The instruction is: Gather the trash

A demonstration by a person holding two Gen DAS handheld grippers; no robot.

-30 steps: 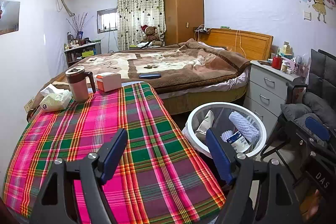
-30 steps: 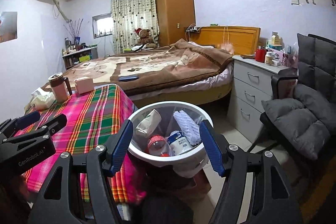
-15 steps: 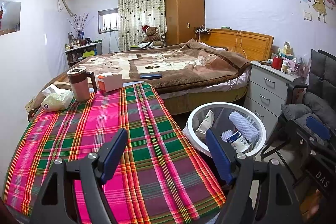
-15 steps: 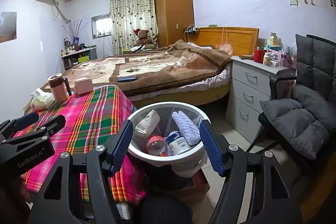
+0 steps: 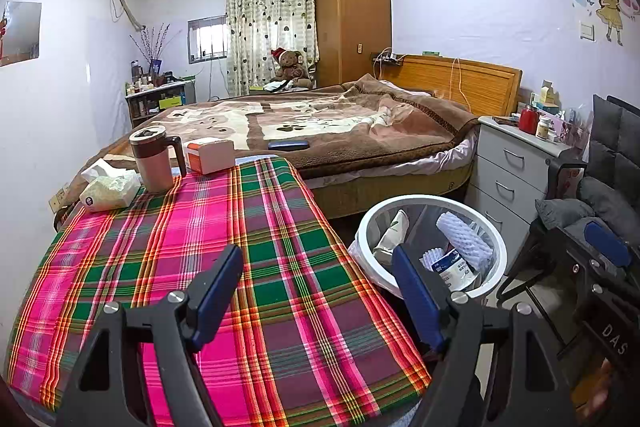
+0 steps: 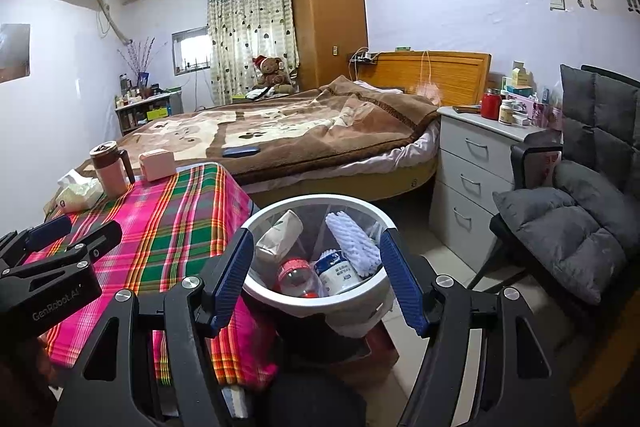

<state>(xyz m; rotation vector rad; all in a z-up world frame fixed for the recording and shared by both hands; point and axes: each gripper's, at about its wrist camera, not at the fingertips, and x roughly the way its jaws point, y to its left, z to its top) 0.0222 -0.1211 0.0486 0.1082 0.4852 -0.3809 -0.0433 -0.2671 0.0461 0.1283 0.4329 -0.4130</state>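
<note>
1. Sitting just ahead of the right gripper point(image 6: 316, 267), the white bin point(image 6: 308, 301) holds a foam net point(image 6: 352, 243), crumpled pouch point(image 6: 280, 237), labelled packet point(image 6: 338, 273) and red-capped bottle point(image 6: 294, 273).
2. Standing far ahead of the left gripper point(image 5: 318, 281), a lidded mug point(image 5: 152, 159); contents hidden.
3. Both claws gape, empty.

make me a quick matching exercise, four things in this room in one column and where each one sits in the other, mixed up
Things:
1. mug
2. foam net sleeve
3. red jar
4. teddy bear

Places:
A. in the white bin
B. by the curtain
C. on the plaid tablecloth
D. on the drawer unit

Pairs: 1-C, 2-A, 3-D, 4-B
</note>
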